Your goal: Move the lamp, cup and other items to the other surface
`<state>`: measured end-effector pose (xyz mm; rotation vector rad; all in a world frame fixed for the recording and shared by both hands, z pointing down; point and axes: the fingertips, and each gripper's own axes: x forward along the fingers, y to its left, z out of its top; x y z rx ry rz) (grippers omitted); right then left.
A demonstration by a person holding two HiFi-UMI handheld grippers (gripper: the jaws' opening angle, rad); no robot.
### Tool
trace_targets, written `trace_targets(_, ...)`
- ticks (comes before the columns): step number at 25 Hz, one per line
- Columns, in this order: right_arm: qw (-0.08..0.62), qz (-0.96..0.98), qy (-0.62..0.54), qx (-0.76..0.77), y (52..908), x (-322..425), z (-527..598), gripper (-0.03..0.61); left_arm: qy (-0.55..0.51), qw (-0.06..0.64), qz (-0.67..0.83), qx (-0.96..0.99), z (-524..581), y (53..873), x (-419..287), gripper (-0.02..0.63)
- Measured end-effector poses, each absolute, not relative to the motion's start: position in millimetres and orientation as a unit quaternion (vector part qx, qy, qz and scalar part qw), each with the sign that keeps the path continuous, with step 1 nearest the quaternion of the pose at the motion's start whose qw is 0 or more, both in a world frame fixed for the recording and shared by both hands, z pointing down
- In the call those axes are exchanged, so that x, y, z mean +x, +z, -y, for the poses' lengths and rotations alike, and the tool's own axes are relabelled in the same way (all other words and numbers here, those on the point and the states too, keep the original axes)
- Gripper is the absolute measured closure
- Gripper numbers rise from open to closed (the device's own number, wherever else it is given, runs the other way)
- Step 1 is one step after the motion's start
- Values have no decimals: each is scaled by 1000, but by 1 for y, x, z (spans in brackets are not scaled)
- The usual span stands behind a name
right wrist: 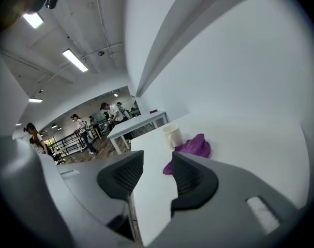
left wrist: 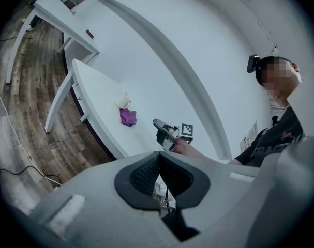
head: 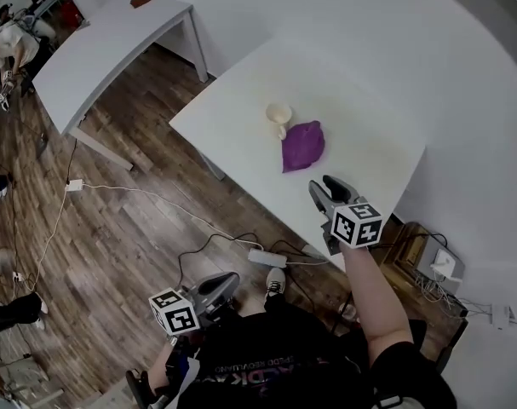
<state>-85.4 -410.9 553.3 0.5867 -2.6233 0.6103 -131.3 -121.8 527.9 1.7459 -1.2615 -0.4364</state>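
Note:
A cream cup (head: 278, 114) stands on the white table (head: 241, 135), and a crumpled purple cloth (head: 302, 145) lies touching it on the near side. My right gripper (head: 324, 187) hovers over the table's near edge, just short of the cloth, open with nothing between its pads. In the right gripper view the cup (right wrist: 172, 136) and cloth (right wrist: 194, 146) lie ahead of the right gripper (right wrist: 158, 160). My left gripper (head: 227, 283) hangs low over the floor by my body, away from the table. In its own view the left gripper (left wrist: 159, 157) has its tips together, holding nothing. No lamp is visible.
A second white table (head: 113, 45) stands at the upper left with a small brown object (head: 143, 0) on its far end. Cables and a power strip (head: 267, 256) lie on the wooden floor. A person (head: 11, 45) stands at the far left; plugs and sockets (head: 445, 262) sit by the right wall.

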Motion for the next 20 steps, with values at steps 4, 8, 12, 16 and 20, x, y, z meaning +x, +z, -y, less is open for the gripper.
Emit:
trace_targets(4,214,920,228,238,583,-98,449,380,-163,464,505,709,129,529,-130,615)
trace_targets(8,246,907,227,256,610,-104,478,367,-151,473,498,711,132,532,-125,615)
trace_targets(12,269,897,230,265,627,-112,498,364,-151,482,504,701,127,536,-132,615)
trace_targets(16,286,884,243,279,641,-124,518,350,-153,490,507,693,123,542,-140,615)
trace_targets(20,304,875,246,285,655,-142,531,344,-156,497,513,682,115,546,-150,615)
